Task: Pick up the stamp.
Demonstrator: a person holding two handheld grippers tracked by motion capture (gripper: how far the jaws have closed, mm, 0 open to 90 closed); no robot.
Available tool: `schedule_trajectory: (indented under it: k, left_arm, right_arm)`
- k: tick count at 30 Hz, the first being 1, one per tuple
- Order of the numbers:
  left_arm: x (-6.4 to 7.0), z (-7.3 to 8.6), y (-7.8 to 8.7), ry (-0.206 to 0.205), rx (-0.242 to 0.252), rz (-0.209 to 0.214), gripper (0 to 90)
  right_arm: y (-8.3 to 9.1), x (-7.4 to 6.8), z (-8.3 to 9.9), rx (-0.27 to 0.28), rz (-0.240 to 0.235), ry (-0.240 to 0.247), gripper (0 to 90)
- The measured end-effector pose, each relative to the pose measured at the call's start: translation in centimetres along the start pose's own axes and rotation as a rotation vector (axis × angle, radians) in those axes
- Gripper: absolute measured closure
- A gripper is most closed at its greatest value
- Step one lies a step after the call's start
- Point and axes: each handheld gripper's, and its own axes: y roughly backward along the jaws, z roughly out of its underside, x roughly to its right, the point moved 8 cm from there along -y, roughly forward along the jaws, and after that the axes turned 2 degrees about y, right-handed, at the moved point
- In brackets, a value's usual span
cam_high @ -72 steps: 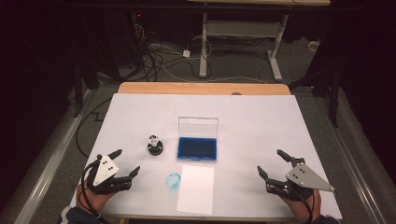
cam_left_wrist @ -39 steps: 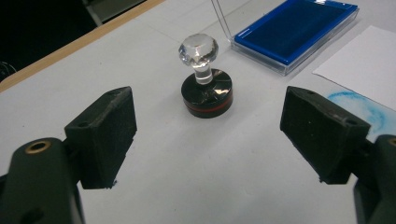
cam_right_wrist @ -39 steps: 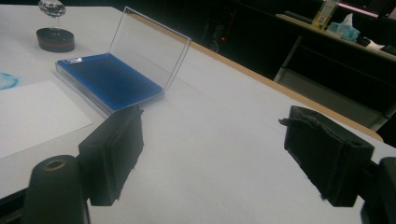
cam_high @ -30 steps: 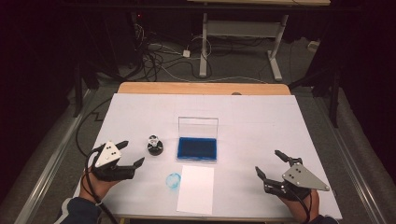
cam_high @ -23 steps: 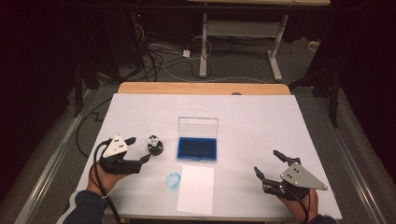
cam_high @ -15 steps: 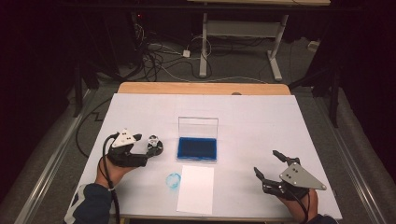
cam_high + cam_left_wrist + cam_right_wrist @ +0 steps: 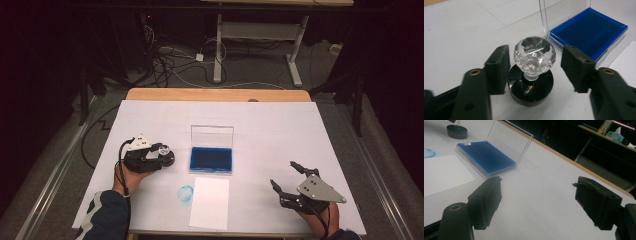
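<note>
A stamp with a clear faceted knob on a round black base stands on the white table cover, left of the ink pad. My left gripper is open, one jaw on each side of the knob, not touching it; from above the left gripper reaches the stamp. The blue ink pad lies open with its clear lid upright. A white sheet of paper lies in front of it. My right gripper rests open near the front right, holding nothing.
A round blue ink smear marks the cover left of the paper. The wooden table edge runs along the far side. Cables and desk legs lie on the dark floor beyond. In the right gripper view the ink pad sits ahead to the left.
My left gripper has moved forward and to the right from the front left of the table up to the stamp, its jaws now on either side of the knob. The right gripper has barely shifted.
</note>
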Motion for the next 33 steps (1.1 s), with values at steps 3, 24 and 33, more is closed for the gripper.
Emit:
schedule_trajectory:
  k: [3, 24, 33]
  left_arm:
    - [0.00, -0.01, -0.36, 0.009, 0.003, -0.001, 43.0]
    - [-0.13, 0.05, -0.52, 0.025, 0.015, -0.003, 52.9]
    - [-0.08, 0.03, -0.60, 0.020, 0.018, -0.006, 53.6]
  right_arm:
    - [-0.03, -0.04, 0.03, -0.002, -0.001, 0.000, 21.3]
    - [-0.22, -0.16, 0.12, -0.009, -0.007, 0.017, 22.9]
    - [-0.33, -0.17, 0.16, -0.009, -0.005, 0.013, 23.1]
